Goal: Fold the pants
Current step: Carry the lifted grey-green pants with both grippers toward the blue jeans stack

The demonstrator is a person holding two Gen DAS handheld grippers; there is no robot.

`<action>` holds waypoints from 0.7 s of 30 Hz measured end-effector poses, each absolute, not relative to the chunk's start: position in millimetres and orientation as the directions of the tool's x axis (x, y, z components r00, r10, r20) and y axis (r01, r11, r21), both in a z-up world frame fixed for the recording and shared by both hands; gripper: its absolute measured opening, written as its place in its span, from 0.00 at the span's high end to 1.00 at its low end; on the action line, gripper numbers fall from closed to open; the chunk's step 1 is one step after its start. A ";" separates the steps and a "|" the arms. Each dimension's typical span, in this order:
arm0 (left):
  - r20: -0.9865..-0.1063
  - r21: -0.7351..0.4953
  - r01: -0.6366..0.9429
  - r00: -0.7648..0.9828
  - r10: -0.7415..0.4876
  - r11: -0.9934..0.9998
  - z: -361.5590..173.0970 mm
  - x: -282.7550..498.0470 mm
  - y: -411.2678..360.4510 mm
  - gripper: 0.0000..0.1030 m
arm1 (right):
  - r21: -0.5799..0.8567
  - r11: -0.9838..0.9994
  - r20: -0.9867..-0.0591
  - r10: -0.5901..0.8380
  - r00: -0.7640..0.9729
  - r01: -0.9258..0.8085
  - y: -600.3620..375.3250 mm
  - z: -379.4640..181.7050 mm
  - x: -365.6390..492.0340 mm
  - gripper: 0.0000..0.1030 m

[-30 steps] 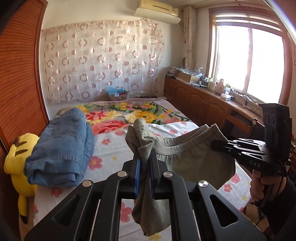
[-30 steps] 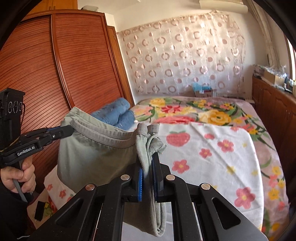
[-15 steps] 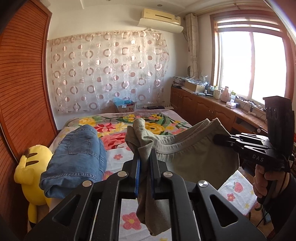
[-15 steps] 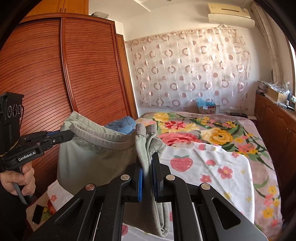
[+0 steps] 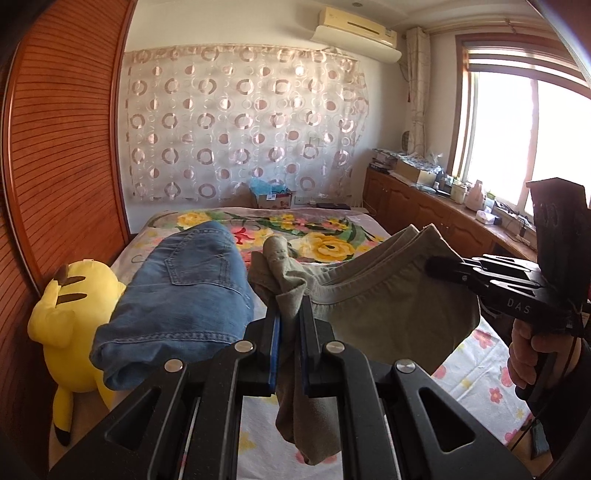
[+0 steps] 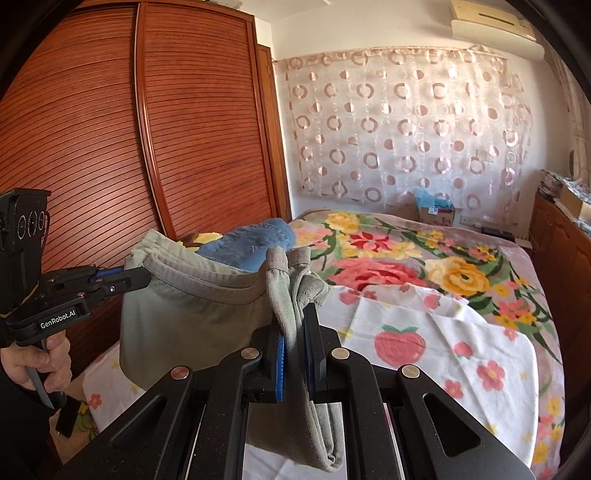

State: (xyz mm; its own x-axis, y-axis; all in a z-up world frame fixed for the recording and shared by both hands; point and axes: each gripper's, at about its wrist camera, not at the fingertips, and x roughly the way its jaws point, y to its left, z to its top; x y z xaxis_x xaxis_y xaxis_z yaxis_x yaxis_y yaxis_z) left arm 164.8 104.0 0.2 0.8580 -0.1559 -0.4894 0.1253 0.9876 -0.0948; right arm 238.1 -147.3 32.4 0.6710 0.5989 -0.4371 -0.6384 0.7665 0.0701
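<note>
The left gripper (image 5: 287,328) is clamped tight on one end of the waistband of the grey-green pants (image 5: 388,314), and the right gripper (image 6: 295,339) is pinched just as tight on the other end, so the garment hangs in the air between them, above the near edge of the bed (image 6: 461,369), with its lower part drooping out of sight below both cameras. Several layers of cloth show along the held edge, which suggests the pants are already doubled at least once; I judge the fold to be midway, with the laying down, the remaining folds and the smoothing not yet done. A folded pair of blue jeans (image 5: 184,288) lies on the bed's left side, which looks like a finished piece, next to a yellow plush toy (image 5: 70,314). The bed carries a white strawberry-print sheet (image 6: 424,332) over a large floral blanket (image 6: 406,258). Around it stand a slatted wooden wardrobe (image 6: 147,147), a circle-patterned curtain (image 5: 240,129) on the far wall, an air conditioner (image 5: 354,33) above it, and a bright window (image 5: 524,140) over a cluttered wooden counter.
</note>
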 end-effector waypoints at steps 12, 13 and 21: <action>-0.410 -0.095 -0.030 0.912 -0.011 0.995 27.2 190.9 159.1 0.90 | -0.027 0.683 -0.376 0.670 0.640 -0.730 -94.5 50.9 319.7 0.92; -0.404 -0.104 -0.041 0.915 -0.004 0.994 28.4 191.8 163.3 0.90 | -0.026 0.676 -0.374 0.677 0.635 -0.736 -90.1 50.5 328.1 0.92; -0.414 -0.109 -0.113 0.909 0.058 0.988 15.3 207.2 188.4 0.90 | -0.051 0.643 -0.381 0.695 0.610 -0.765 -59.7 29.5 387.4 0.92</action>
